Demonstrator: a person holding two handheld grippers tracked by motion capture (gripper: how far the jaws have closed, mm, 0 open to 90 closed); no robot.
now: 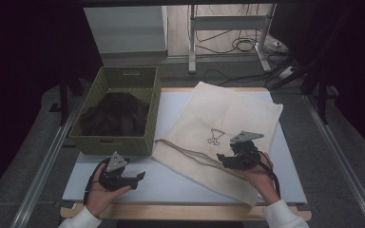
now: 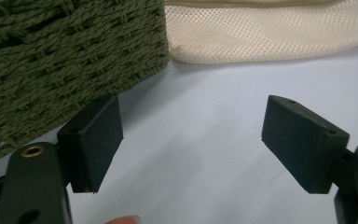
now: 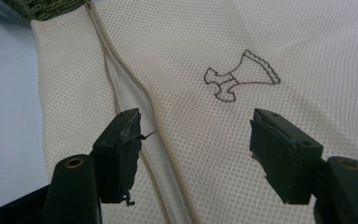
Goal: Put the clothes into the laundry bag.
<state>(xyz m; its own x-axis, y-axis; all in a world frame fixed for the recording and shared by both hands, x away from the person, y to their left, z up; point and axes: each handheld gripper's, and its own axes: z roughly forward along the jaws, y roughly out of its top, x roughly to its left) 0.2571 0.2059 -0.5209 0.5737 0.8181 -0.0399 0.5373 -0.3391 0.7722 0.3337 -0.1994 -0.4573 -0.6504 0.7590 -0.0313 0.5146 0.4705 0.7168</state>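
Note:
A cream mesh laundry bag lies flat on the white table, with a small black printed figure and a zipper seam along its near side. My right gripper hovers over the bag's near edge; in the right gripper view it stands open above the mesh with nothing between the pads. My left gripper rests low by the front of the green woven basket, and in its own view it is open over bare table.
The basket holds a dark garment. A corner of the bag lies just beside the basket. Metal rails run along both table sides, and desk legs and cables stand beyond the far edge.

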